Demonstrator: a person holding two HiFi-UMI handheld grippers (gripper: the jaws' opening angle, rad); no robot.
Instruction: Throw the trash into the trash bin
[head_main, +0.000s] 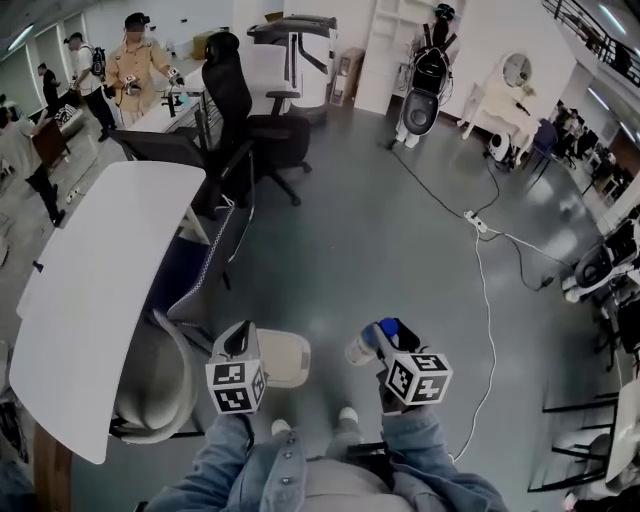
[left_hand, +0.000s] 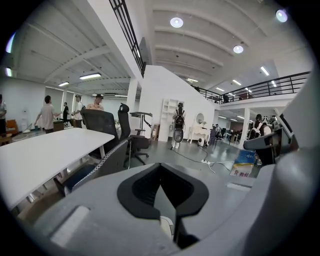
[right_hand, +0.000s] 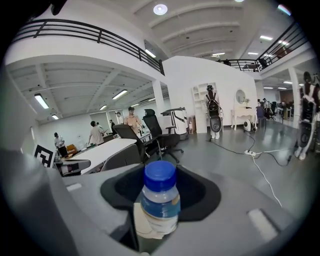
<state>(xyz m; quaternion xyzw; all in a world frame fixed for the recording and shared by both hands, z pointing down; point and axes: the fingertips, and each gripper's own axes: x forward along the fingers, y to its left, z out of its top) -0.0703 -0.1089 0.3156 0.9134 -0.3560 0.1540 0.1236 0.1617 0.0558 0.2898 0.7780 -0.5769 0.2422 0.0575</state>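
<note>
My right gripper (head_main: 377, 340) (right_hand: 157, 202) is shut on a clear plastic bottle (head_main: 362, 347) (right_hand: 160, 200) with a blue cap and a blue label. A pale scrap of paper is pressed against the bottle's lower side. In the head view a white rounded trash bin (head_main: 287, 358) stands on the grey floor, just right of my left gripper (head_main: 238, 340) (left_hand: 167, 202) and left of the bottle. The left gripper's black pads meet along a line. A small pale bit shows low in their gap, and I cannot tell what it is.
A long white table (head_main: 100, 290) runs along the left, with a grey chair (head_main: 160, 380) tucked beside it. A black office chair (head_main: 255, 120) stands farther off. A white cable with a power strip (head_main: 478, 222) crosses the floor on the right. People stand at the far left.
</note>
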